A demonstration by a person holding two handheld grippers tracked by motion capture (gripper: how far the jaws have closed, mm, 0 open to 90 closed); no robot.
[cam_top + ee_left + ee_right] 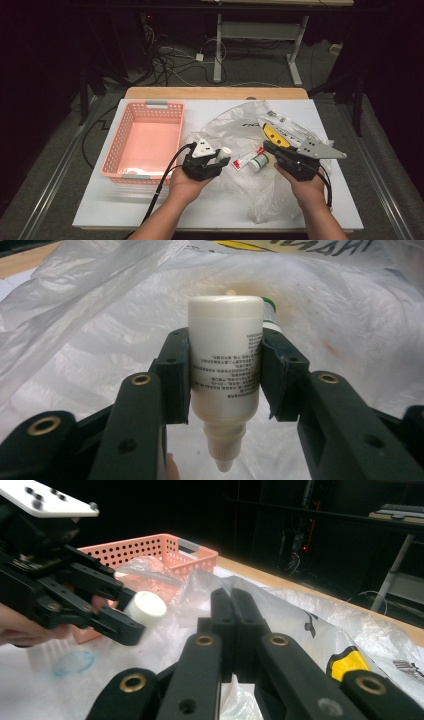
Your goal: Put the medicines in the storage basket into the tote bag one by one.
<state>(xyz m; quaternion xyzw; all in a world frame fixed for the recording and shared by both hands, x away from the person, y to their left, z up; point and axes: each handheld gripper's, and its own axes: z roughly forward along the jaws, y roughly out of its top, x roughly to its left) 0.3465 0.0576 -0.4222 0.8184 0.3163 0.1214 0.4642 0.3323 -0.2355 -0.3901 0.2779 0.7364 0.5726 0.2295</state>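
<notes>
Gripping a small white bottle (226,360) across its body, the left gripper (216,161) has its jaws clamped on it, nozzle end toward the hand, flat base pointing out. Bottle is held just above a crumpled clear plastic bag (235,125) on the white surface (100,200), right of a pink basket (145,140). Right gripper (272,150), jaws pressed together w/ a fold of the bag's film pinched between them, sits at the bag's right side. A red-and-white tube (246,161) & a green-and-white container (260,162) lie on the bag betw. the two grippers.

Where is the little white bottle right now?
The little white bottle is clamped in the left hand-held gripper, at the high view's middle, just right of the pink basket and over the clear plastic bag.
</notes>
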